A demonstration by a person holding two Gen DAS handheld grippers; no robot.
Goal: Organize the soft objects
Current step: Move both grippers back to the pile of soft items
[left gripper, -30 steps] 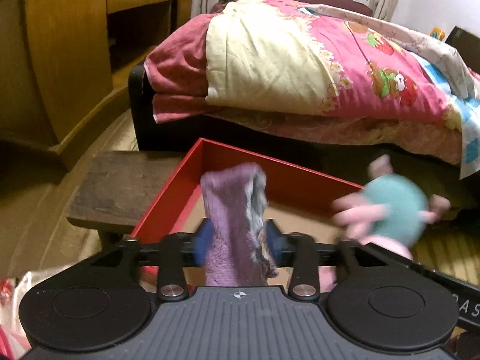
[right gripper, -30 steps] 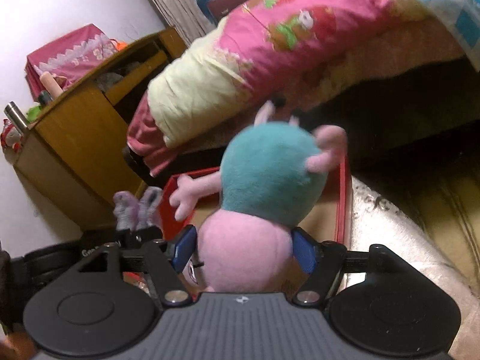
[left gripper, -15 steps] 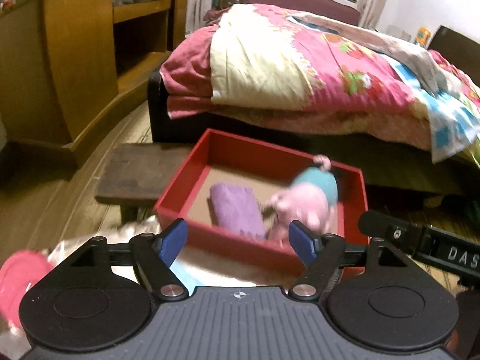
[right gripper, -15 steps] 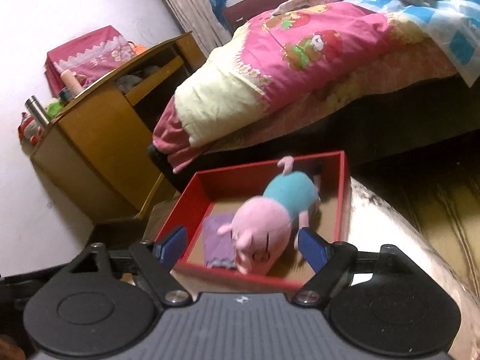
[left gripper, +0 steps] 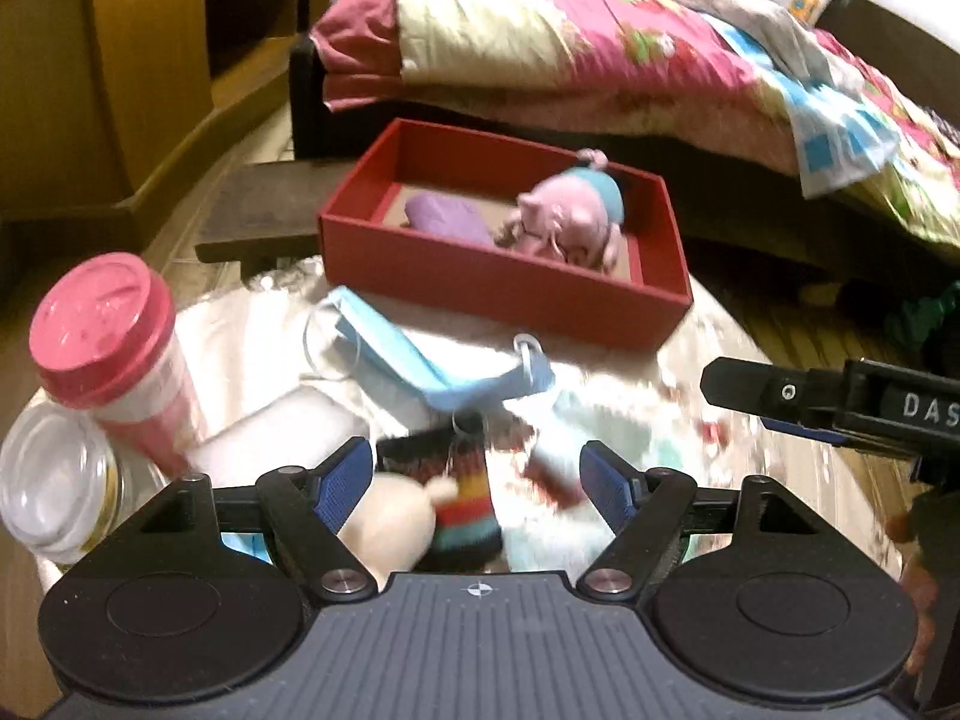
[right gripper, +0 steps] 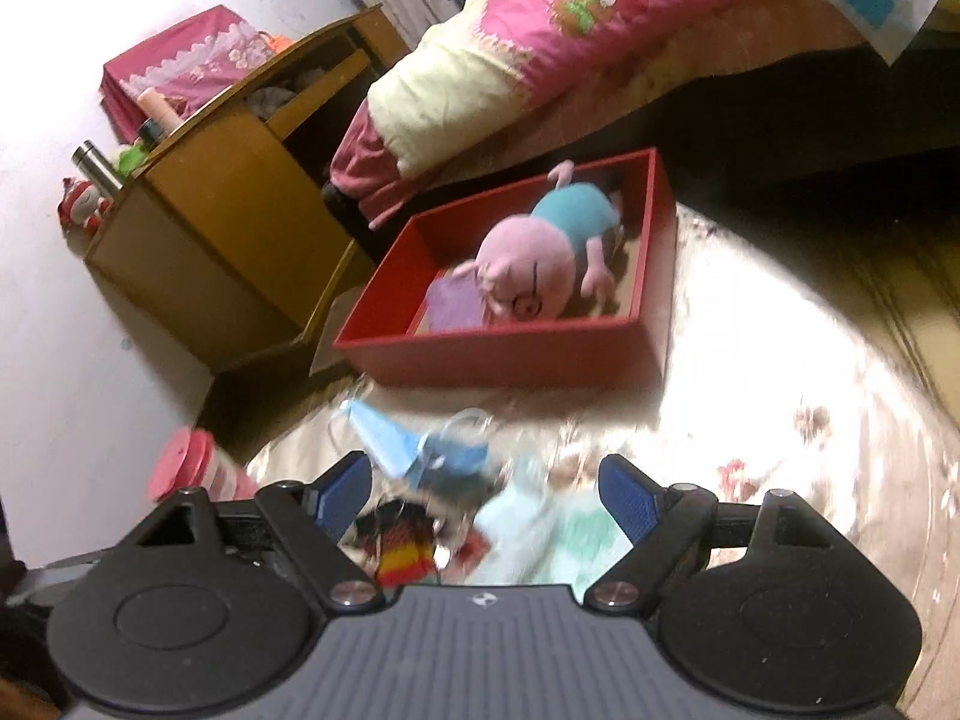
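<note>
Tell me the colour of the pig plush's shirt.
Teal-blue; the pink pig plush in the red box shows best in the right wrist view.

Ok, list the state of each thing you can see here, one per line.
Red rectangular box: open, no lid.
Pink plush pig in a teal shirt: lying inside the box.
Folded purple cloth: flat in the box beside the pig.
Blue face mask: crumpled on the table, outside the box.
Pink-lidded plastic cup: lid on.
Left gripper: fingers open, empty.
Right gripper: fingers open, empty.

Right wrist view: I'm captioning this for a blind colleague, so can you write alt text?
A red box on a pale table holds a pink plush pig lying beside a folded purple cloth. The open, empty right gripper hangs above a blue face mask and blurred clutter.
</note>
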